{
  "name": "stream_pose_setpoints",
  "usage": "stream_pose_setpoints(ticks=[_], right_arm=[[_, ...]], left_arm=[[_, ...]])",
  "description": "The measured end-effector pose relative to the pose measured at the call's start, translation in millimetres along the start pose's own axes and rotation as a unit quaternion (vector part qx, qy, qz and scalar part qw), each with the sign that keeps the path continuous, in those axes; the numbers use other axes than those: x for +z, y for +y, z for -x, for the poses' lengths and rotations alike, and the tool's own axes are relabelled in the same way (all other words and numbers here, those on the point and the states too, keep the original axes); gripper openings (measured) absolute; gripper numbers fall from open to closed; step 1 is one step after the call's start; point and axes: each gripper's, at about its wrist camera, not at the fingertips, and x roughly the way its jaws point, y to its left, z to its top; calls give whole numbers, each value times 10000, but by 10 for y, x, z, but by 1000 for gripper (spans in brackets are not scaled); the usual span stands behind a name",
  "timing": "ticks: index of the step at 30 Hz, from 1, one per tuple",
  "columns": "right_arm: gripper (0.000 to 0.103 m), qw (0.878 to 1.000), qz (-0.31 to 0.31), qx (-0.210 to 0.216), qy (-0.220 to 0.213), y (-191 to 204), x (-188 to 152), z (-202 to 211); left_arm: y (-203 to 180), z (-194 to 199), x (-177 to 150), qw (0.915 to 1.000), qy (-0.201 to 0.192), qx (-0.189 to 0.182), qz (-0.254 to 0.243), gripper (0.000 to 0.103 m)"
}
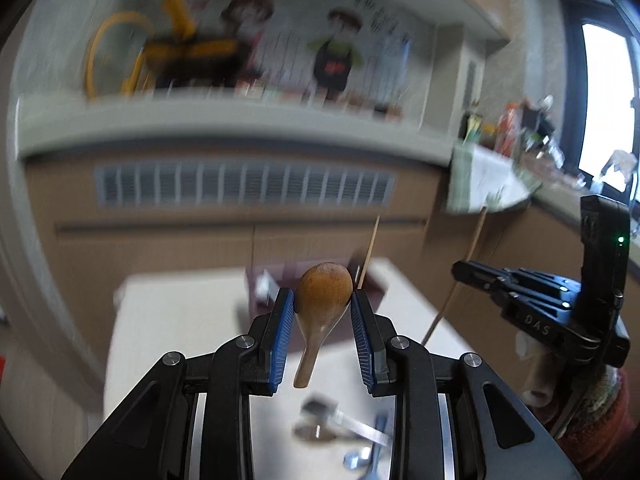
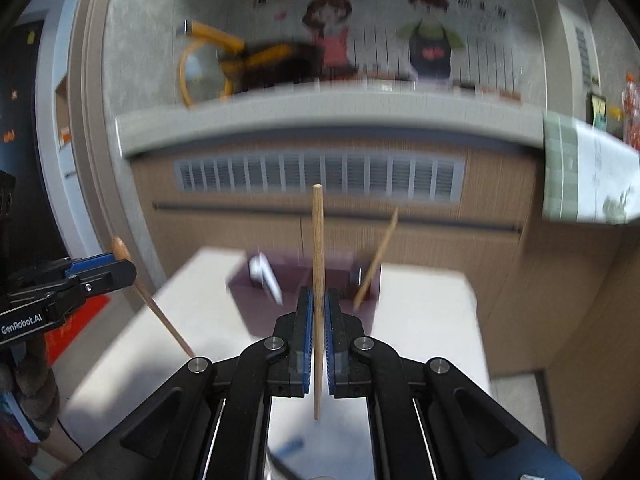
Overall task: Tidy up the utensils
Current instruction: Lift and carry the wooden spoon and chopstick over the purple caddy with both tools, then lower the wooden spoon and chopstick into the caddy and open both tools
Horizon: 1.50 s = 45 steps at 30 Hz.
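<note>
My left gripper (image 1: 323, 294) is shut on a wooden spoon (image 1: 322, 290), pads on either side of its bowl, handle hanging down toward me. In the right wrist view the left gripper (image 2: 129, 266) shows at the left, the spoon (image 2: 119, 246) slanting down from it. My right gripper (image 2: 319, 294) is shut on a wooden chopstick (image 2: 318, 248) held upright; it also appears at the right (image 1: 458, 270) with that chopstick (image 1: 454, 296). A dark purple organizer box (image 2: 248, 300) on the white table (image 2: 424, 320) holds a white spoon (image 2: 266, 276) and another chopstick (image 2: 378, 258).
Metal utensils (image 1: 344, 426) and a blue spoon (image 1: 358, 458) lie on the table under my left gripper. Behind the table stands a wooden cabinet with a vent grille (image 2: 320, 176) under a grey ledge. A green-and-white cloth (image 2: 580, 168) hangs at the right.
</note>
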Motion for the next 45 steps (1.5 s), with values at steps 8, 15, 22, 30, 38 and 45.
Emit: stream_pose_setpoints(ticks=[8,15,22,30,38,45], right_arm=[[5,9942,114,-322,-1024,-9,990,207],[5,9969,-29,-338,-708,-94,998,-378],[5,9994,-99,-321,24,-139,611,-1087],[5,9961,-318,-296,762,-338,187,-1569],[22,9949,-276,-176,954,-370,-34,-1588],[22,9959,196,-204,862,-202,-146,-1306]], left_arm=[[85,-199,815,9976,-638,-261,93,30],[364,-773,769,9973,-298,-461,492,30],[583,-1368,381,9948,292,-551,799,30],[703,-1790,-39,9875,959,-571,1115,31],[635,-1629,-90,9899,773,-549,1050,38],[517,-1227,-150,9972,458,-82,589,45]])
